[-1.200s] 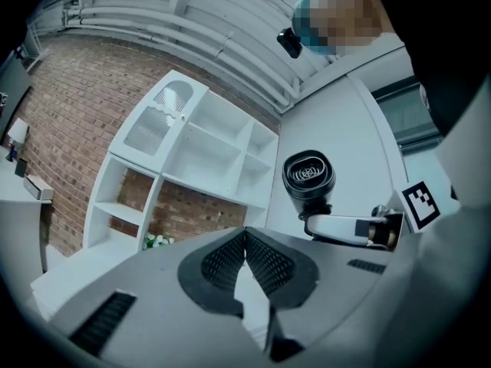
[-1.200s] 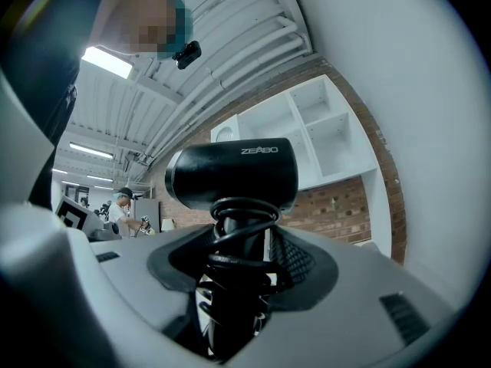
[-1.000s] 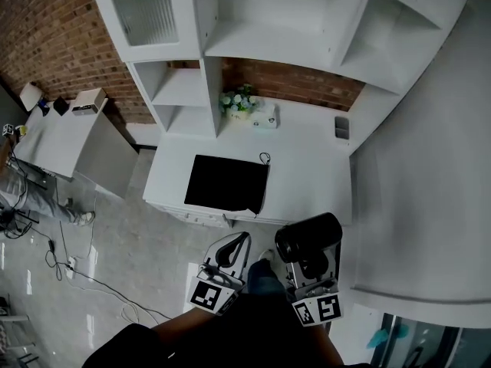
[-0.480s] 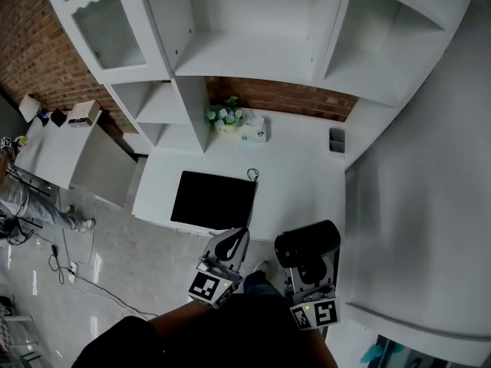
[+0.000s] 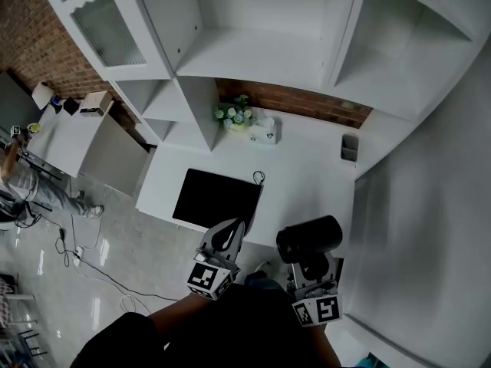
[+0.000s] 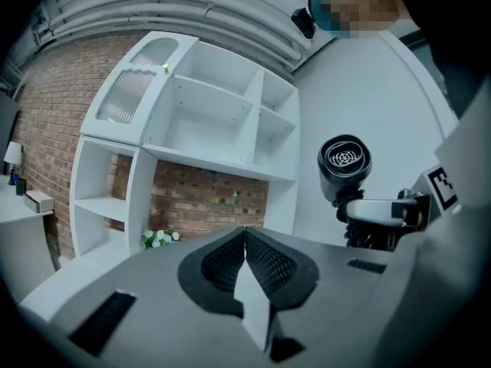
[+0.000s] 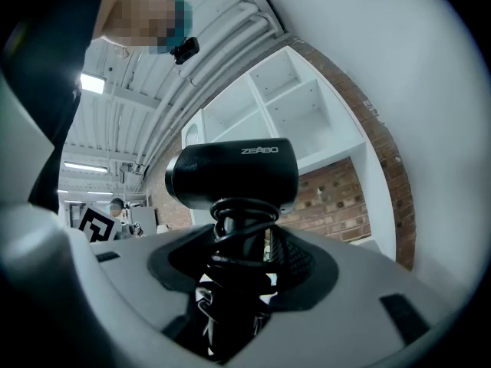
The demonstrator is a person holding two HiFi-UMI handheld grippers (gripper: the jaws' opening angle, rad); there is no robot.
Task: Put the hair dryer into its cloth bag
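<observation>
The black cloth bag (image 5: 217,198) lies flat on the white counter (image 5: 307,182), its cord loop at the far right corner. My left gripper (image 5: 229,234) is shut with nothing in it and hovers at the counter's near edge, just short of the bag. In the left gripper view its jaws (image 6: 245,240) meet in a line. My right gripper (image 5: 311,264) is shut on the black hair dryer (image 5: 308,238), to the right of the bag. In the right gripper view the dryer (image 7: 234,173) stands upright, its cord-wrapped handle between the jaws of my right gripper (image 7: 238,263).
A white shelf unit (image 5: 253,44) rises behind the counter. On the counter's back stand a flower pot (image 5: 235,115), a tissue box (image 5: 265,132) and a small dark holder (image 5: 349,147). A side table (image 5: 69,133) and a person's legs (image 5: 31,186) are at left; cables lie on the floor.
Both grippers have moved forward toward the counter, the right one carrying the hair dryer. The left gripper's tips now reach the counter's near edge by the bag.
</observation>
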